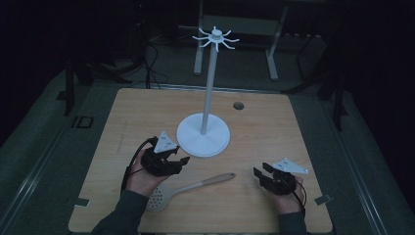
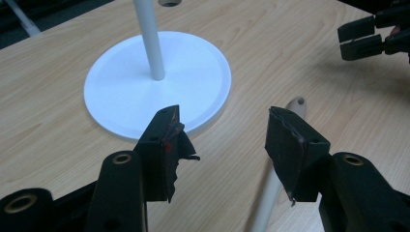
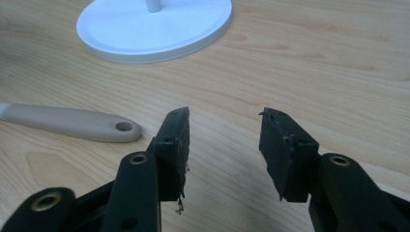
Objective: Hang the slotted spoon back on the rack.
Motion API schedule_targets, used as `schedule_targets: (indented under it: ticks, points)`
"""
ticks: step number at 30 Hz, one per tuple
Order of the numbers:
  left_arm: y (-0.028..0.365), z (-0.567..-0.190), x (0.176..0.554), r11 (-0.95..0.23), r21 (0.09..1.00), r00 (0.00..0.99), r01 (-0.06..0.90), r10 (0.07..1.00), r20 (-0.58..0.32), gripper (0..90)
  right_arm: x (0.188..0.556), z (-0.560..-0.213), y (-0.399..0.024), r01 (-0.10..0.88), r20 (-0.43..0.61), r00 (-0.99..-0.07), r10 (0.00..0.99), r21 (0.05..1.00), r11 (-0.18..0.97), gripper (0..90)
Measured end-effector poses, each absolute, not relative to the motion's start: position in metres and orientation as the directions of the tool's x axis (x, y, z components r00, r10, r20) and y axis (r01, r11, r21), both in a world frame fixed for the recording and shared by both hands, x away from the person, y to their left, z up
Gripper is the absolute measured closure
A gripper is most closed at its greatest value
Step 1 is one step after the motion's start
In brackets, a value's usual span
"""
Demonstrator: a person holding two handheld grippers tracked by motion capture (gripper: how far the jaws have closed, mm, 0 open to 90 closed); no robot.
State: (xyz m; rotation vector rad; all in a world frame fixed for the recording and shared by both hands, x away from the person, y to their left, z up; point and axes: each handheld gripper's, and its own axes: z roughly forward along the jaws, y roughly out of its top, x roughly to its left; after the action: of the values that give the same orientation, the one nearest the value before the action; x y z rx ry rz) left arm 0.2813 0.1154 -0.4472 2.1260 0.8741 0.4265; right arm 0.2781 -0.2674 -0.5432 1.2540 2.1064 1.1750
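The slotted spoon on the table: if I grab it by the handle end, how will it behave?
The slotted spoon looks rigid, so it should lift without drooping. Its perforated head is wider than the slim handle, so it may tilt head-down. The handle looks smooth and rounded, possibly slippery.

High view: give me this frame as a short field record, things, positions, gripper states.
table: light wood, small round hole near far edge
stand: white pole on round base, hook arms on top, nothing hung
skimmer: flat on table, perforated head by the left forearm, handle pointing toward the right gripper
left gripper: open, empty, beside the base
right gripper: open, empty, near handle tip
contact: neither gripper touches the skimmer
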Motion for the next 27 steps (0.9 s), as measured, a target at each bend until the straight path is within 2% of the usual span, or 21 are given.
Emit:
schedule_targets:
  ticks: [11, 27]
  points:
    - [0.094, -0.449, 0.289, -0.549, 0.718, 0.758, 0.429, 0.65, 0.044, 48.5, 0.276, -0.545, -0.268, 0.481, 0.047, -0.503, 0.863, 0.845, 0.235, 55.5]
    - [0.071, -0.463, 0.301, -0.621, 0.64, 0.803, 0.453, 0.596, 0.011, 53.4, 0.276, -0.546, -0.272, 0.488, 0.071, -0.479, 0.875, 0.85, 0.198, 56.6]
